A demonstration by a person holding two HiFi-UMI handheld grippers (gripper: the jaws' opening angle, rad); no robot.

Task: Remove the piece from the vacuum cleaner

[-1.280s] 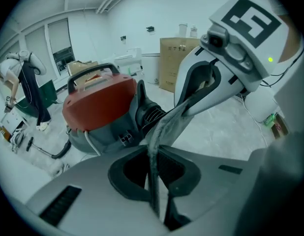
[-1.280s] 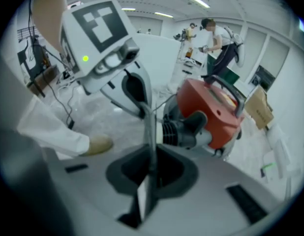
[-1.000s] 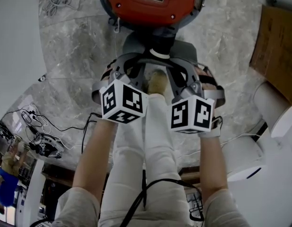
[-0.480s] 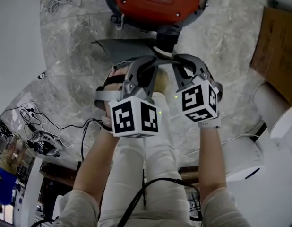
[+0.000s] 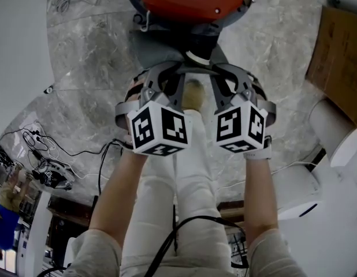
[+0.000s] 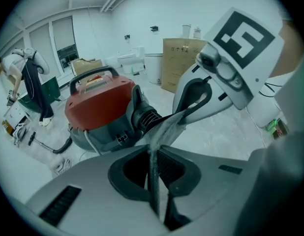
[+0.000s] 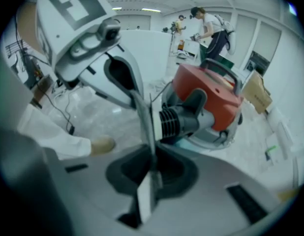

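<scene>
Grey piece (image 5: 158,48) gripped, seemingly not yet off the vacuum cleaner (image 5: 187,2)
Jaws of left gripper (image 6: 152,161) and right gripper (image 7: 151,166) clench its edge beside the ribbed inlet (image 7: 170,123); pulling free remains.

Red vacuum cleaner (image 5: 187,2); grey marbled floor (image 5: 86,56)

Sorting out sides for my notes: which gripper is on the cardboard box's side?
The right gripper: it sits toward the cardboard box, while the left gripper is toward the tangled cables.
</scene>
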